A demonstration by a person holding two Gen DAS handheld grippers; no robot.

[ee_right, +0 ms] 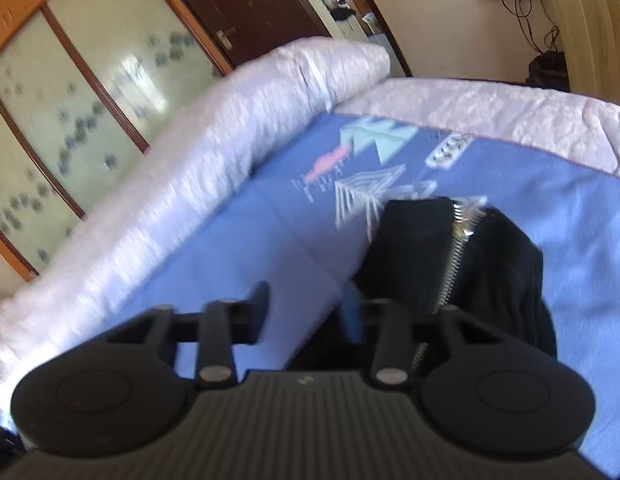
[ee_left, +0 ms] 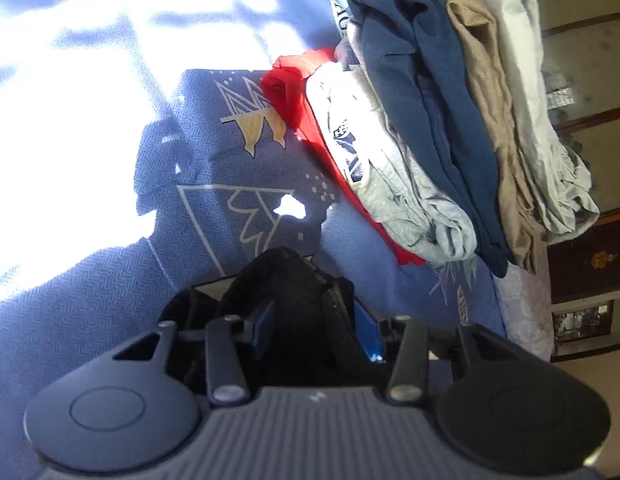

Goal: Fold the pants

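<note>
Black pants (ee_left: 293,292) are bunched between the fingers of my left gripper (ee_left: 314,320), which is shut on the fabric above the blue patterned bedsheet (ee_left: 109,280). In the right wrist view the black pants (ee_right: 462,264) lie folded on the sheet (ee_right: 237,248), with a silver zipper (ee_right: 456,256) showing. My right gripper (ee_right: 305,312) stands open with nothing between its fingers; the pants lie just beside and behind its right finger (ee_right: 352,312).
A stack of folded clothes (ee_left: 430,120), red, grey, navy, beige and pale, lies to the right of the left gripper. A white quilt (ee_right: 189,168) is rolled along the bed's far edge. Wardrobe doors (ee_right: 69,100) and a dark door stand beyond.
</note>
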